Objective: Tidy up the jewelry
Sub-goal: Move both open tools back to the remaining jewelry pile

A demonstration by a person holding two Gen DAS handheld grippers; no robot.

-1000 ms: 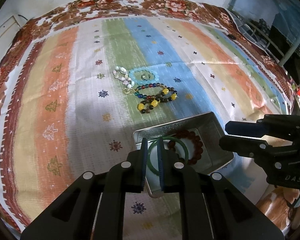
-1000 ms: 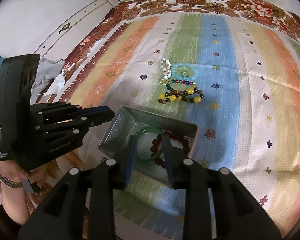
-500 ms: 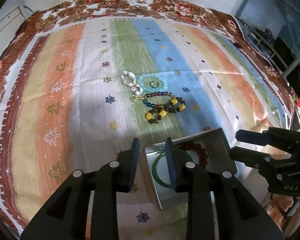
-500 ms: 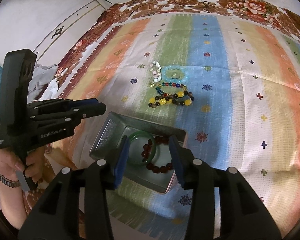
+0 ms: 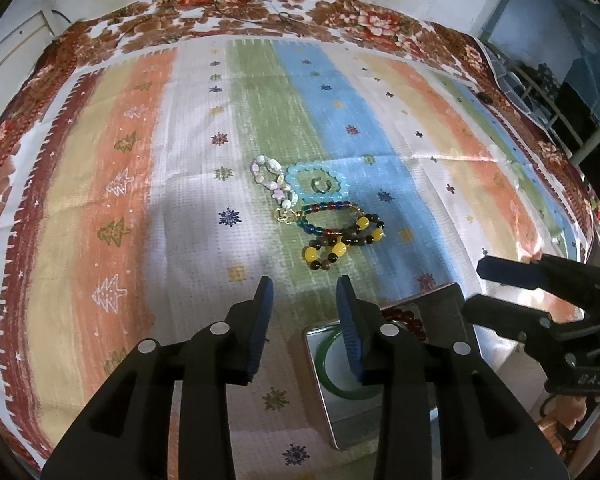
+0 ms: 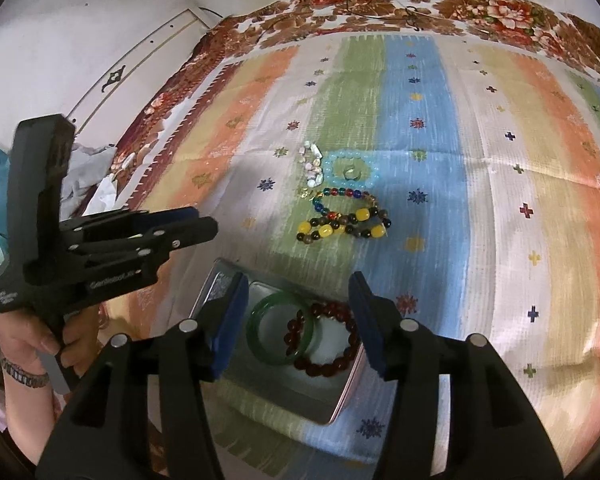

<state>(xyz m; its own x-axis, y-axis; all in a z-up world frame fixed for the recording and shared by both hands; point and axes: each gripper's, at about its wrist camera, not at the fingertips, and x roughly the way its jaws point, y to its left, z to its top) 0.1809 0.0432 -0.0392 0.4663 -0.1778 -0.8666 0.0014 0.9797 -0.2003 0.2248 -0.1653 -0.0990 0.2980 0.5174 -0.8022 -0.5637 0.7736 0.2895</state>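
A metal tin [image 6: 220,286] [image 5: 456,300] near the front edge holds a green bangle [image 6: 262,312] [image 5: 325,364] and a dark red bead bracelet [image 6: 340,360] [image 5: 408,318]. Further back on the cloth lie a yellow and brown bead bracelet [image 6: 342,228] [image 5: 340,244], a multicoloured glass bead bracelet [image 6: 340,194] [image 5: 324,210], a light blue bead bracelet [image 6: 352,170] [image 5: 318,182] with a ring [image 5: 321,185] inside it, and a pale stone bracelet [image 6: 314,166] [image 5: 272,178]. My left gripper [image 5: 304,312] is open and empty, above the tin's left edge. My right gripper [image 6: 298,320] is open and empty over the tin.
A striped tablecloth with a floral border [image 5: 260,4] covers the table. A white wall and door panel [image 6: 112,76] lie at the left. Crumpled paper [image 6: 96,184] lies beyond the left edge. Shelving [image 5: 548,80] stands at the far right.
Both grippers have opened wider, from nearly shut a second ago. Both have drawn back and up from the tin, leaving the green bangle and the red bracelet inside it.
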